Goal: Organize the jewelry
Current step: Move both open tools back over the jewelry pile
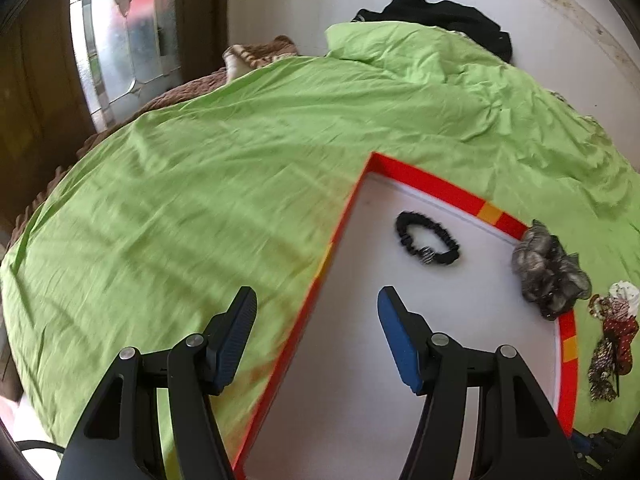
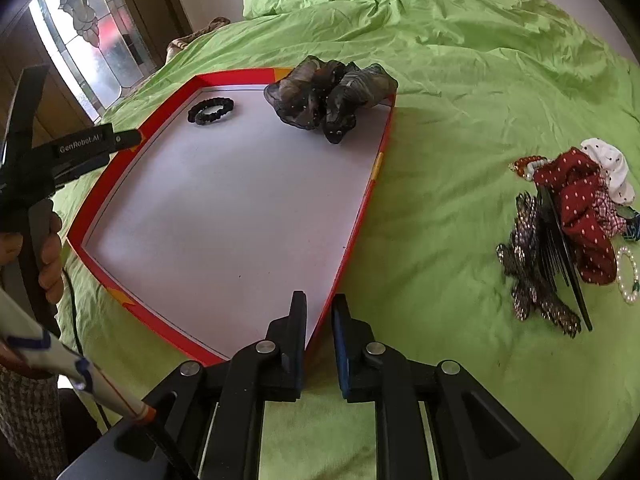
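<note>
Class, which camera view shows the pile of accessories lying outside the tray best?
The right wrist view: the pile lies whole on the green sheet, pieces distinguishable. The left wrist view squeezes it against the right edge, distorted.

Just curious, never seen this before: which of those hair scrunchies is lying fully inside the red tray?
The small black scrunchie lies wholly on the tray floor. The sheer grey one drapes over its rim; the red dotted one lies on the sheet.

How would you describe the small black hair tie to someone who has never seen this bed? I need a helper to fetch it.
On the green bedsheet lies a shallow red-rimmed tray with a white floor. The small black hair tie lies flat inside it near one far corner. Unlike the puffy grey sheer scrunchie draped over the opposite far corner, it is a thin, tightly ruffled ring bearing one small silvery bead.
</note>
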